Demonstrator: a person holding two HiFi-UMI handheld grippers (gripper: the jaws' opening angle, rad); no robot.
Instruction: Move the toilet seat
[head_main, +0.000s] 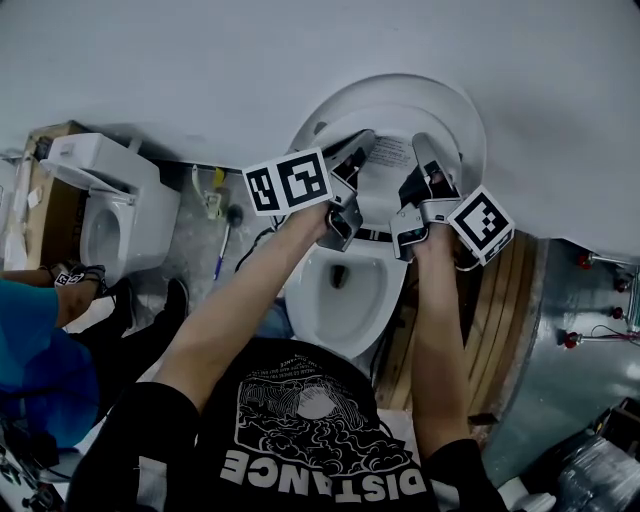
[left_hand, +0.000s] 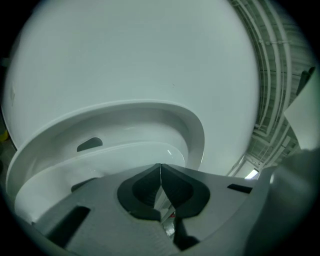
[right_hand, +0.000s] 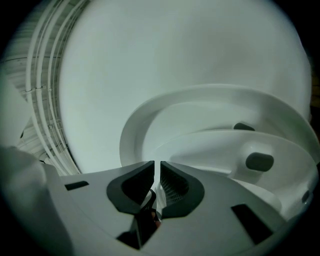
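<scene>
One other toilet (head_main: 110, 205) left, wooden boards (head_main: 495, 310) right of toilet seat (right_hand: 200, 145)

White toilets, grey tools, chequered cubes.
The toilet seat (right_hand: 210, 150) and the bowl (head_main: 302, 305) at centre are plain white, as is the second toilet (head_main: 115, 205) at the left edge. The seat's bumpers (right_hand: 260, 161) are dark grey. The left gripper (left_hand: 160, 166) and right gripper (right_hand: 157, 162) are pale grey with black ribbed pads (right_hand: 175, 187), and each cube (head_main: 288, 182) carries black squares on white. The shirt (head_main: 300, 430) at the bottom is black with white print. A blue garment (head_main: 30, 350) fills the lower left, brown wood (head_main: 495, 300) stands right of the bowl, and red knobs (head_main: 583, 262) dot the grey metal (head_main: 545, 385) at the right.
</scene>
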